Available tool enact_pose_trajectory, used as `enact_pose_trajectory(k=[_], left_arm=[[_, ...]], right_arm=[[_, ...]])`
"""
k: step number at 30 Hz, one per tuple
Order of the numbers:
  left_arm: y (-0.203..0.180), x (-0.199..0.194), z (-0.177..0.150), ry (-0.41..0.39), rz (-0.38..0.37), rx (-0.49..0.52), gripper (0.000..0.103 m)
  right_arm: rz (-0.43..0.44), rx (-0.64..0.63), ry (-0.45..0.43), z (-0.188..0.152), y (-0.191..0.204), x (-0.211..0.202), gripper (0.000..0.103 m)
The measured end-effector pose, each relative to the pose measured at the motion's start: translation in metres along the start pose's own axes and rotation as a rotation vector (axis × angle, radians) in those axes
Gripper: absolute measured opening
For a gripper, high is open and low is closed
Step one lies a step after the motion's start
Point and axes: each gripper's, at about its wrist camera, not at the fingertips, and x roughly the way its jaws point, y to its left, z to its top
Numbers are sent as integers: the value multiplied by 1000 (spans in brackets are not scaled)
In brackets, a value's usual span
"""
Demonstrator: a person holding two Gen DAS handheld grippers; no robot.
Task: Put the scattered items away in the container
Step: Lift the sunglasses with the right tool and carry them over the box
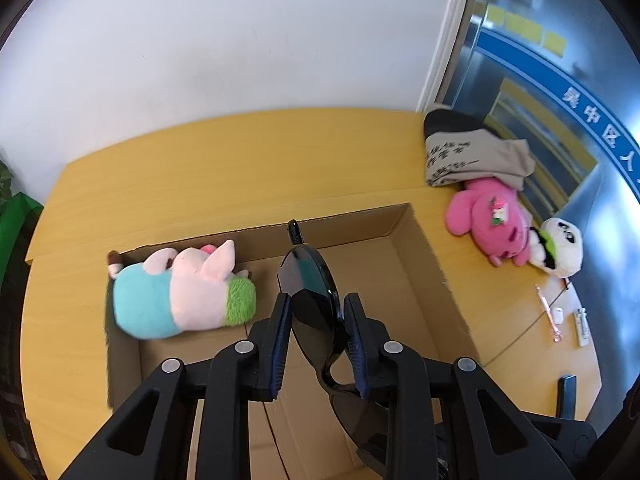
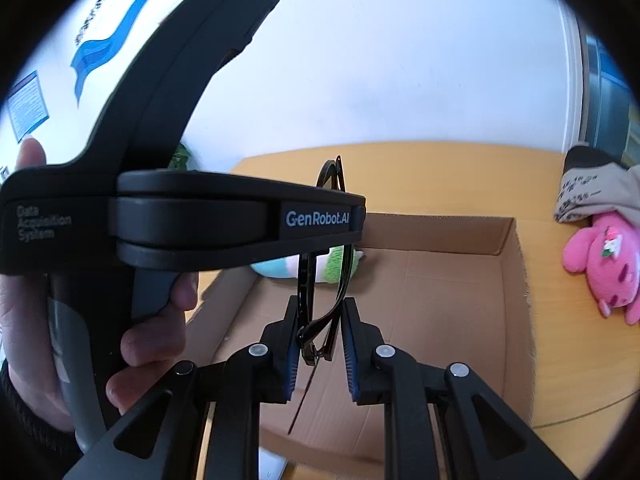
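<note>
Sunglasses (image 1: 310,300): black frame, dark glossy round lenses, held above the open cardboard box (image 1: 420,240), pinched at once by both grippers. Left gripper (image 1: 316,320) closed on one lens, blue-padded fingers (image 1: 280,332) pressing either side. Right gripper (image 2: 320,332) nearly pressed together, clamped on the frame near the hinge (image 2: 316,354), one thin temple arm hanging below. Seen edge-on from the right wrist, partly hidden behind the body of the left gripper, itself held in a person's hand (image 2: 152,344).

Surface: yellow wood-grain table (image 1: 240,152), rounded at the edge, set against a plain white wall (image 1: 200,40). Metallic door or panel (image 1: 560,60) with blue band and yellow notes at right; green leaves (image 1: 6,176) at far left edge.

Box contents: one plush toy (image 1: 180,296), pink, teal and green, lying against the far left corner.

On the table beside the box, right side: folded grey cloth (image 1: 472,156) with dark print; pink plush (image 1: 488,220) touching it; white panda plush (image 1: 560,252) against the pink one; small pale items (image 1: 560,316), too small to identify.
</note>
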Motion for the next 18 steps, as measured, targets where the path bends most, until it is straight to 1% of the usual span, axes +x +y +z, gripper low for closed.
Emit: enact_pose_trajectory(k=[4,10,15,18], left_arm=[[6,46,12,59,-17,-4,24],[18,115,20,146,-1,-13,23],[30,156,17,202,3,-26,22],[33,174,12,233,27,-13,22]], right_arm=[[-12,41,43,9,-21,37,18],[-7,115,125,9,-52,98,18],[-17,149,184,3,-63,137,18],[-6,171,220,-4,-68,155,18]])
